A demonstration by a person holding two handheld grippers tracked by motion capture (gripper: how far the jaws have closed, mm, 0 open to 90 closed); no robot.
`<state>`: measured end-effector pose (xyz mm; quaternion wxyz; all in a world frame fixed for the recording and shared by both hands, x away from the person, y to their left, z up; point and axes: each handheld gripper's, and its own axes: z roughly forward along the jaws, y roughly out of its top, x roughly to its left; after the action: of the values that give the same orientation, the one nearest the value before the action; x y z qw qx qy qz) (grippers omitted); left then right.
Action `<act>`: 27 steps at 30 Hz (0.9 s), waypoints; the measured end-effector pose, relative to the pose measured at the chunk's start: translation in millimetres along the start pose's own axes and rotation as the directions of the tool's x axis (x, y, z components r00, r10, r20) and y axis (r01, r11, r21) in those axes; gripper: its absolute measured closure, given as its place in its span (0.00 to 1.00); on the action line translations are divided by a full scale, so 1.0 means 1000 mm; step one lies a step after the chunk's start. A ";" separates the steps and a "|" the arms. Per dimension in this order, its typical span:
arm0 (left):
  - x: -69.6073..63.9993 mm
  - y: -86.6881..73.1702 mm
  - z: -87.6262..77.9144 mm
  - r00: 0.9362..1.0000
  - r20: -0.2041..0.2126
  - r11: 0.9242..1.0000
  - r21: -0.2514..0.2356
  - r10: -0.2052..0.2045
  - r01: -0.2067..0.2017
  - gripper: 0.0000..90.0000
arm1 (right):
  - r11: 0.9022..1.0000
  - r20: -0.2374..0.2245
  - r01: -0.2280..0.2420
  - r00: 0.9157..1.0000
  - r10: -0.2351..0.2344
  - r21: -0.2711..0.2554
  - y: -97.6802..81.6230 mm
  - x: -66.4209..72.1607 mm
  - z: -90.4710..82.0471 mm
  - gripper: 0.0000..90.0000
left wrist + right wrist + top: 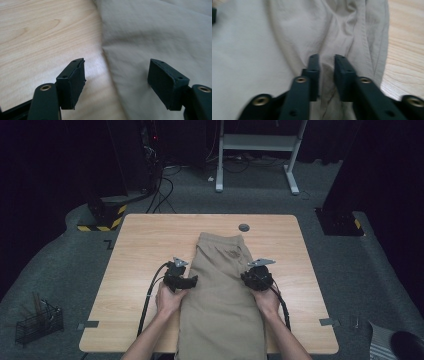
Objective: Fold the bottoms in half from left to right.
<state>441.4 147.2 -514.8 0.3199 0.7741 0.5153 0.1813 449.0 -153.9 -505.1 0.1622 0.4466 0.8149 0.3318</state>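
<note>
I am pinching a fold of the khaki trousers [220, 290], lying mid-frame on the table [135, 250], with my right gripper [326, 72] to lift that edge; my left gripper [116, 82] is standing spread astride the opposite hem, ready to bite.

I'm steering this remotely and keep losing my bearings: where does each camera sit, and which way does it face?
High view: fixed above the person's side, looking forward and down on the wooden table and khaki trousers; both forearms, left claw and right claw show.
Left gripper view: rides the left claw, looking along its open jaws, which straddle the trousers' edge.
Right gripper view: rides the right claw, whose jaws nearly meet on a fold of the trousers.
Shared: all three show the trousers on the table.
</note>
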 end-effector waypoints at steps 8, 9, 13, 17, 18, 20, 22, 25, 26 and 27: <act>0.002 -0.009 -0.006 0.999 -0.036 1.000 0.010 0.014 -0.014 0.35 | 0.998 0.051 0.050 0.997 -0.051 0.022 -0.008 -0.002 0.000 1.00; 0.001 -0.011 -0.008 0.999 -0.035 1.000 0.008 0.017 -0.017 0.35 | 0.998 0.052 0.058 0.997 -0.059 0.024 -0.009 0.000 -0.002 1.00; -0.002 -0.022 -0.018 0.999 -0.028 1.000 0.008 0.025 -0.025 0.37 | 0.995 0.036 0.093 0.995 -0.094 0.030 -0.013 0.006 -0.004 1.00; -0.003 -0.036 -0.030 0.999 -0.027 1.000 0.000 0.025 -0.025 0.37 | 0.993 -0.006 0.118 0.993 -0.118 0.024 -0.018 0.011 -0.007 0.99; -0.004 -0.037 -0.031 0.999 -0.023 1.000 0.004 0.023 -0.023 0.37 | 0.992 -0.008 0.126 0.992 -0.126 0.026 -0.018 0.013 -0.008 0.99; -0.003 -0.036 -0.032 0.999 -0.017 0.999 0.015 0.029 -0.029 0.37 | 0.990 -0.008 0.140 0.990 -0.139 0.027 -0.018 0.015 -0.009 0.92; 0.001 -0.032 -0.029 1.000 0.001 1.000 0.014 0.005 -0.005 0.36 | 0.991 -0.014 0.129 0.992 -0.129 0.014 -0.017 0.015 -0.009 0.86; 0.007 -0.023 -0.024 0.999 0.027 0.999 -0.008 -0.038 0.038 0.35 | 0.995 -0.017 0.096 0.995 -0.096 -0.012 -0.014 0.013 -0.010 0.84; 0.008 -0.020 -0.022 0.998 0.034 0.999 -0.019 -0.050 0.050 0.35 | 0.996 -0.017 0.087 0.996 -0.087 -0.017 -0.013 0.013 -0.010 0.84; 0.009 -0.017 -0.020 0.998 0.037 0.998 -0.023 -0.049 0.050 0.36 | 0.996 -0.015 0.082 0.997 -0.082 -0.021 -0.011 0.012 -0.009 0.84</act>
<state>420.6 166.1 -512.1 0.3429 0.7603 0.5263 0.1656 430.8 -151.9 -505.9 0.1738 0.4086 0.8304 0.3365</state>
